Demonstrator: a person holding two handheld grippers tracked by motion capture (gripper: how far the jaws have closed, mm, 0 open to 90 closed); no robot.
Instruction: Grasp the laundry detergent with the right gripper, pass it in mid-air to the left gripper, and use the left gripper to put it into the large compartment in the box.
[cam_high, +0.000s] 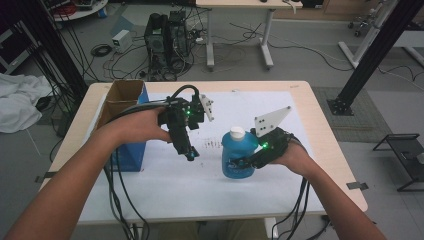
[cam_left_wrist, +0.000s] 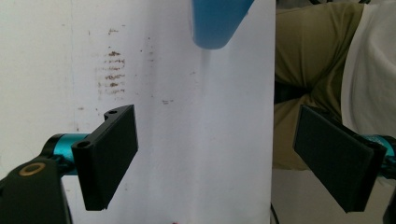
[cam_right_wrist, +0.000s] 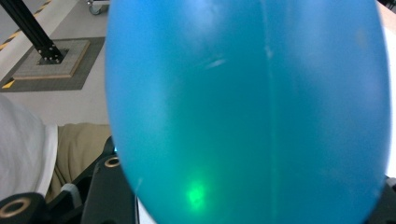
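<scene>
A blue bottle (cam_high: 238, 159) with a white cap (cam_high: 237, 133) stands upright on the white sheet (cam_high: 165, 185), right of the table's middle. My right gripper (cam_high: 246, 162) comes at it from the right and is shut on its lower body. In the right gripper view the bottle (cam_right_wrist: 247, 93) sits very close, with a black jaw at each bottom corner. My left gripper (cam_high: 191, 154) hangs above the sheet to the left of the bottle, pointing down and towards the person. Its fingers (cam_left_wrist: 109, 154) stand wide open with nothing between them, and the bottle's base (cam_left_wrist: 217, 21) lies beyond them.
An open blue cardboard box (cam_high: 127, 107) stands at the table's left edge. Brown stain marks (cam_high: 212, 145) dot the sheet between the grippers. Cables trail off the near edge. On the floor beyond the table are a computer tower (cam_high: 167, 37) and another table's legs (cam_high: 237, 35).
</scene>
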